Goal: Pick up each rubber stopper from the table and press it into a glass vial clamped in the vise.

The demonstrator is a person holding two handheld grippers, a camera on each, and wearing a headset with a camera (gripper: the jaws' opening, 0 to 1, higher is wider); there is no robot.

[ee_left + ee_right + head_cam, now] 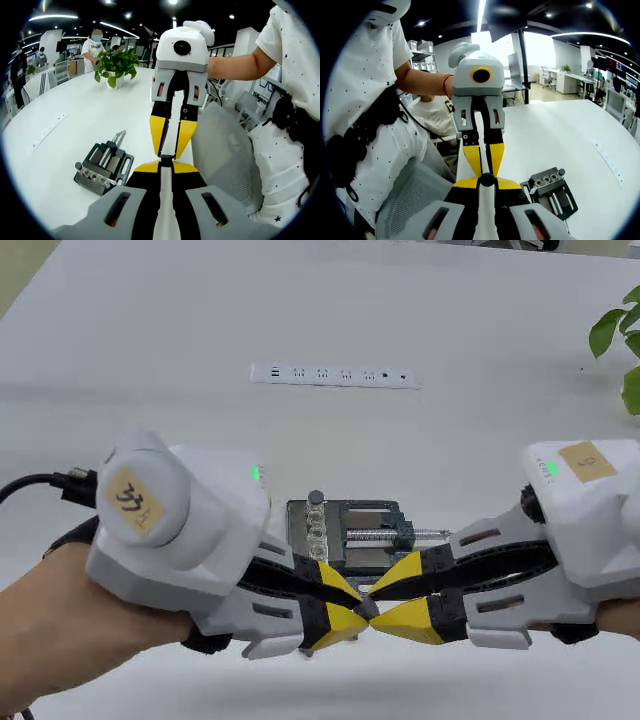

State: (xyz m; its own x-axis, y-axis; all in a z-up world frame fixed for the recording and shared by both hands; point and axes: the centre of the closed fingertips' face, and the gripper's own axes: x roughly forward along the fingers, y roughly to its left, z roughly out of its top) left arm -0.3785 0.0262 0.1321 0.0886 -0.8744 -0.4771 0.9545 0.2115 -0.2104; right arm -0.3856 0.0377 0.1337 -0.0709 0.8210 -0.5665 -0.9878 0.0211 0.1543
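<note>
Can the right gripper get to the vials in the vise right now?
Probably yes: the right gripper meets the left gripper tip to tip at a rubber stopper, but the vise with its vials sits just beyond, nothing between.

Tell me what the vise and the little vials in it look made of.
Vise: likely metal, dark grey matte body with a bright threaded screw. Vials: clear and glinting, probably glass; one carries a dark, dull stopper, rubber by its look.

Bright ceiling strip lights wash my white matte tabletop evenly; shadows soft, my fisheye views bend at edges.
</note>
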